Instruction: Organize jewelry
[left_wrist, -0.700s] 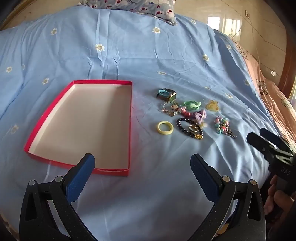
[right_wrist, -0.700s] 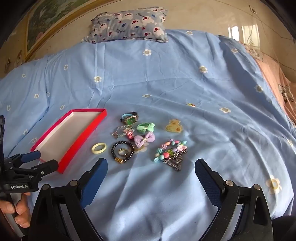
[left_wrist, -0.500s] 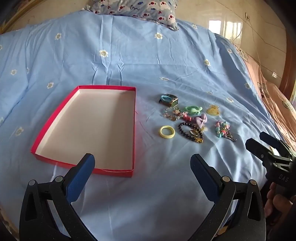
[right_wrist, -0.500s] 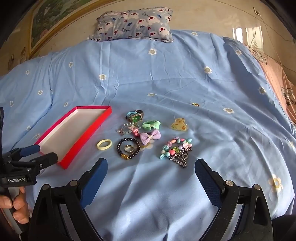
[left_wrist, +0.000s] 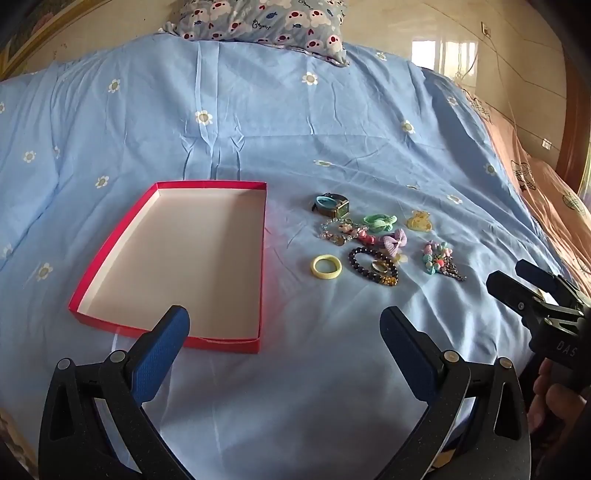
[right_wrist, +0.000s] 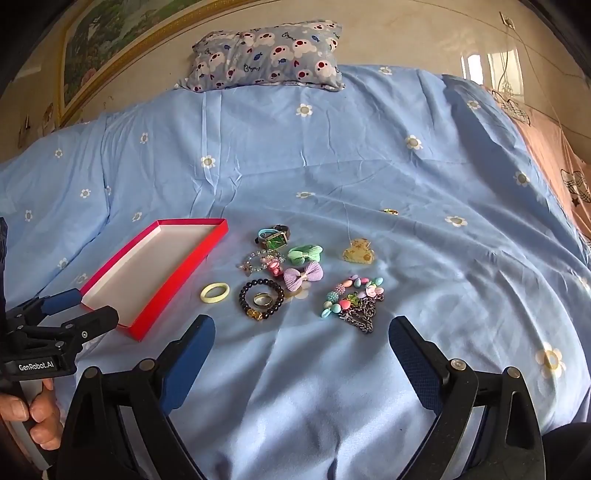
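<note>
An empty red box lid (left_wrist: 173, 334) (right_wrist: 177, 275) with a white inside lies on the blue bedsheet. To its right is a cluster of jewelry: a yellow ring-shaped bangle (left_wrist: 325, 266) (right_wrist: 214, 292), a dark bead bracelet (left_wrist: 373, 266) (right_wrist: 261, 300) around a metal ring, a green-faced watch (left_wrist: 332, 205) (right_wrist: 275, 238), purple bow (right_wrist: 303, 275), green bow (right_wrist: 305, 254), colourful bead necklace (left_wrist: 439, 258) (right_wrist: 351, 299), yellow charm (right_wrist: 358, 253). My left gripper (left_wrist: 284, 325) and right gripper (right_wrist: 301, 332) are both open, empty, held near the bed's front, short of the jewelry.
A patterned pillow (right_wrist: 266, 55) lies at the head of the bed. A small gold ring (right_wrist: 390, 211) sits apart on the sheet behind the cluster. A pink blanket (left_wrist: 554, 206) runs along the bed's right side.
Both grippers have drawn back and tilted up, so the box and jewelry appear lower and smaller in view. Both grippers stay open; nothing on the bed moved.
</note>
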